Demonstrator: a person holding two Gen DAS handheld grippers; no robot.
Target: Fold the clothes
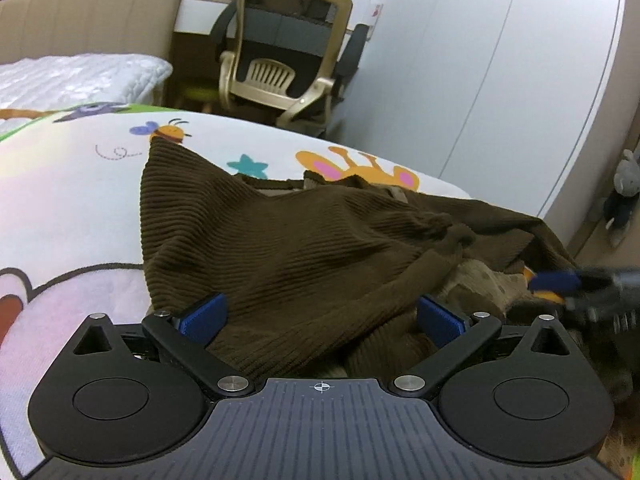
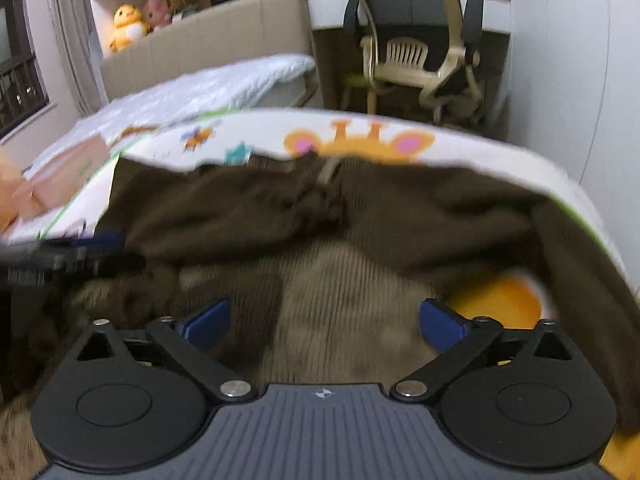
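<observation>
Brown ribbed garment [image 1: 304,248] lies rumpled on cartoon-print mat [image 1: 72,200]. Left gripper [image 1: 320,316] wide open, straddling near hem, nothing pinched; right gripper [image 2: 324,320] likewise open, empty, over lighter inner fabric, likely lining up grasp.

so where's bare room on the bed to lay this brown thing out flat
Bare cartoon sheet lies left of the brown garment, up to the white quilt. A thin strip runs behind it, by the giraffe print. The right side is crowded with bunched fabric and the right tongs.
</observation>
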